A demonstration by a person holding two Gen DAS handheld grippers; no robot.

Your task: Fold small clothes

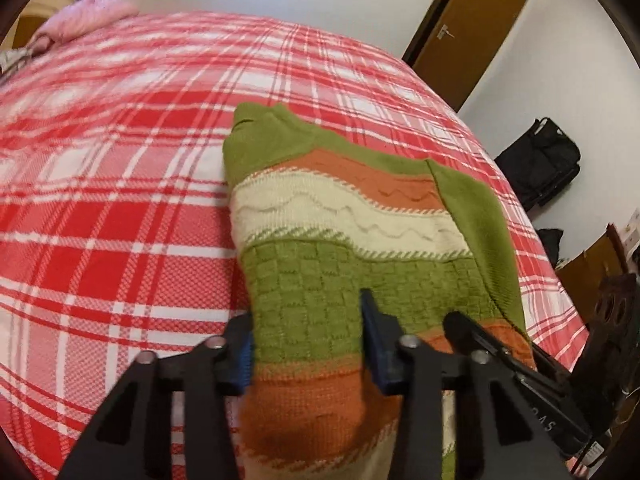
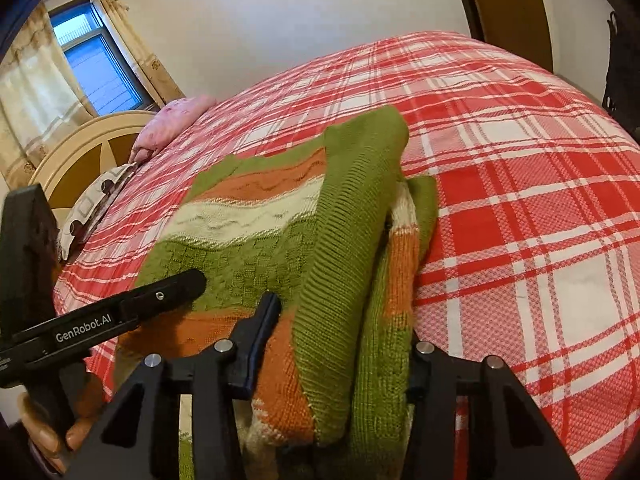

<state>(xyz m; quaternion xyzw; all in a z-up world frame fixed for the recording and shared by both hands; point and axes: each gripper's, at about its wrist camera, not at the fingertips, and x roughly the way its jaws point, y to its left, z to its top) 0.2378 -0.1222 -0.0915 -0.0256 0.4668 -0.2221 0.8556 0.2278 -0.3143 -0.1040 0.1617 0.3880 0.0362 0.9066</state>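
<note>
A knitted sweater (image 1: 352, 216), striped green, orange and cream, lies on a bed covered by a red and white plaid blanket (image 1: 120, 208). It is partly folded: in the right wrist view one green sleeve (image 2: 352, 240) is laid lengthways over the body of the sweater (image 2: 248, 216), and the right side is doubled under, so several layers stack along that edge.

The left gripper (image 1: 308, 344) straddles the near hem at the sweater's left edge. Its two blue pads stand on either side of a raised orange and green fold, and the knit bulges up between them, so the jaws look clamped on the sweater. The left pad is half hidden by the cloth, so how firmly it presses is hard to judge.

The right gripper (image 2: 340, 344) sits at the near right corner. Its left pad lies against the top of the orange band, while its right finger is buried behind the folded green edge. The bunched layers fill the gap between them, and the jaws appear closed on the sweater.

In the right wrist view the left gripper (image 2: 176, 288) reaches in from the left, with a hand (image 2: 52, 436) on its handle at the lower corner.

A pink pillow (image 2: 172, 124) rests at the head of the bed, near a cream headboard (image 2: 80, 148). A black bag (image 1: 540, 160), shut, stands on the floor by the far wall, beyond a brown door (image 1: 468, 28).
</note>
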